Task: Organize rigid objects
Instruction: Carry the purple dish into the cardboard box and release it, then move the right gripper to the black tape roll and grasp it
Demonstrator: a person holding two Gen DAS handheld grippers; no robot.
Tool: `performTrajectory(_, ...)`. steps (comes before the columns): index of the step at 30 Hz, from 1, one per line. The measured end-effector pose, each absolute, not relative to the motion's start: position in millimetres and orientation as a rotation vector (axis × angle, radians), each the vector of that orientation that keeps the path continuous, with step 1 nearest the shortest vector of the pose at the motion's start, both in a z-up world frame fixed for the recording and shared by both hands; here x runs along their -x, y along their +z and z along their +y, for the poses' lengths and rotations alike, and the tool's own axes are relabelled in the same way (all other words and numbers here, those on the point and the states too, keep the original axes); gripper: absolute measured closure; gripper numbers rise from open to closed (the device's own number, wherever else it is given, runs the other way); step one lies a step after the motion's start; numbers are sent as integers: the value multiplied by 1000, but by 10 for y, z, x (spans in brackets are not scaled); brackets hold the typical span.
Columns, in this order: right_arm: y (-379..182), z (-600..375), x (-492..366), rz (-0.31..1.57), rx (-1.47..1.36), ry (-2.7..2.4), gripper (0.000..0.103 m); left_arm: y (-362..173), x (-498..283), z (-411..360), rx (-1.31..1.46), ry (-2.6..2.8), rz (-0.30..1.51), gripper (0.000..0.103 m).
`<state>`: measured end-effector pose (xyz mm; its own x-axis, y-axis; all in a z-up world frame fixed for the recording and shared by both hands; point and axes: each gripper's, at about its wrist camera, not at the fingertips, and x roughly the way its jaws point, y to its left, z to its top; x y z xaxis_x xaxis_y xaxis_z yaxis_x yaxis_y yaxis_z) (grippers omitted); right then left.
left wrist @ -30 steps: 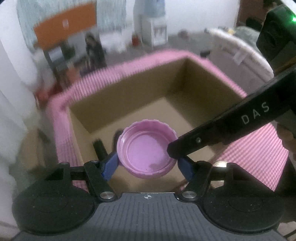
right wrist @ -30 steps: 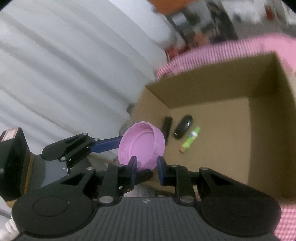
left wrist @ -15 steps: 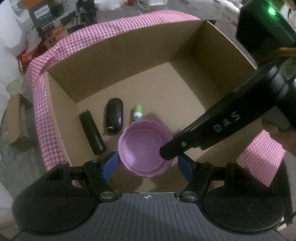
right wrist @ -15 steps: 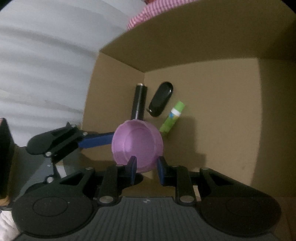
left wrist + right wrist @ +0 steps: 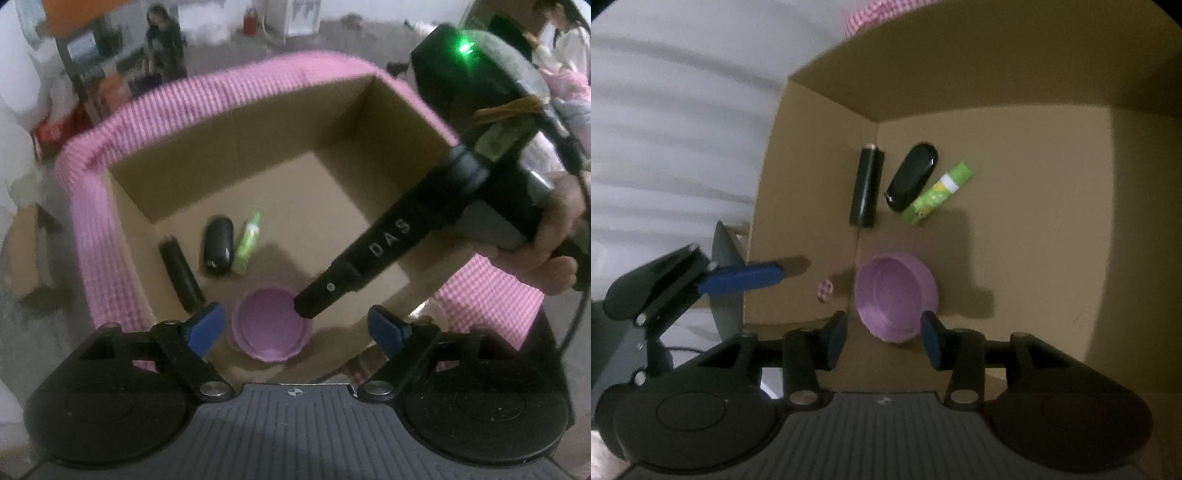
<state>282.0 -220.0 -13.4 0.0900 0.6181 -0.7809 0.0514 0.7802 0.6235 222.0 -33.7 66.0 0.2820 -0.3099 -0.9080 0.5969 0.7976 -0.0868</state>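
Observation:
A purple round lid (image 5: 271, 325) lies hollow side up on the floor of the cardboard box (image 5: 314, 192), near its front wall; it also shows in the right wrist view (image 5: 895, 295). My left gripper (image 5: 295, 326) is open above it, pads apart. My right gripper (image 5: 884, 338) is open and empty, straddling the lid from above; its arm reaches into the box in the left wrist view. A black cylinder (image 5: 866, 186), a black oval case (image 5: 912, 177) and a green tube (image 5: 936, 194) lie side by side on the box floor.
The box has a pink checked fabric rim (image 5: 229, 85). A white curtain (image 5: 665, 129) hangs beside the box. Shelves and clutter (image 5: 110, 66) stand behind the box. The right half of the box floor (image 5: 1034, 221) is bare.
Both grippers opened and let go of the purple lid, which now rests on the box floor. Both grippers have pulled back and up a little.

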Motion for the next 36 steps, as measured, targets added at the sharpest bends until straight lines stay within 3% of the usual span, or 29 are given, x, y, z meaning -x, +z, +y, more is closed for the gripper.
performTrajectory(9, 242, -2417, -2593, 1266, -657, 455, 56, 1074, -1838, -177, -282, -594, 913, 15)
performTrajectory(18, 778, -2694, -1669, 971, -747, 485, 55, 1235, -1279, -22, -150, -623, 795, 11)
performTrajectory(25, 856, -2867, -659, 786, -730, 420, 55, 931, -824, -136, -179, -573, 741, 12)
performTrajectory(36, 392, -3001, 230, 784, -788, 316, 54, 163, -489, -847, -279, -642, 847, 26)
